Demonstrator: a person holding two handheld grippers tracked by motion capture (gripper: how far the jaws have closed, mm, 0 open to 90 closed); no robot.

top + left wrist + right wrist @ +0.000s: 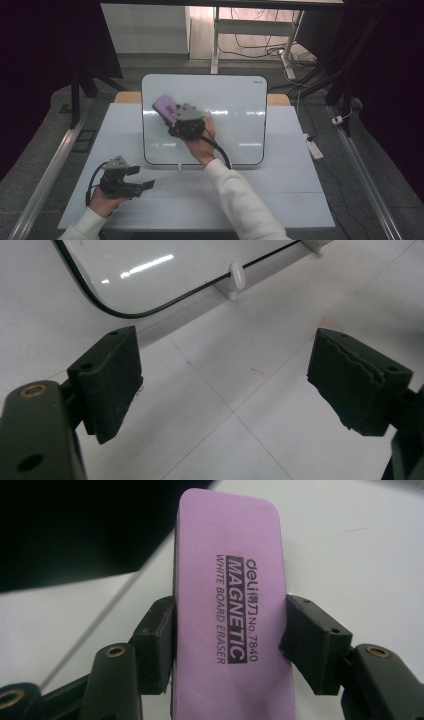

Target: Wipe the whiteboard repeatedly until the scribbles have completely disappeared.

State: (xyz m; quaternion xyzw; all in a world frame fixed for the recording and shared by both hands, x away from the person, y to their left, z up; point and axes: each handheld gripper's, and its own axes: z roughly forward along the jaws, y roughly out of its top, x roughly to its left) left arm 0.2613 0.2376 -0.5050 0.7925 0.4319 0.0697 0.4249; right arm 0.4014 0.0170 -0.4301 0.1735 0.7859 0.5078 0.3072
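Right gripper: fingers closed on the long sides of a purple eraser, one pad on each edge, both touching it. The eraser sticks out well past the fingertips. Printed on its purple face: "deli", "MAGNETIC", "No.7840", "WHITE BOARD ERASER". A dark layer shows along its left edge in the right gripper view.

In the high view the right gripper sits over the whiteboard, with the eraser at the board's far-left part, pointing left and away. Cannot tell whether the eraser touches the board surface. The right hand holds the gripper body, white sleeve running back to the near edge. A black cable trails from the gripper along the wrist.

Left gripper: fingers wide open, holding nothing, bare tabletop between them. In the left gripper view the whiteboard's rounded near corner lies beyond the fingers, with a small white clip on its dark edge.

In the high view the left gripper rests low over the near-left tabletop, fingers pointing right, well apart from the board. The left hand grips it from below.

The whiteboard lies flat at the middle of the white tabletop, its surface glossy, with light reflections. Grey floor surrounds the table; cables lie on it at the far right.
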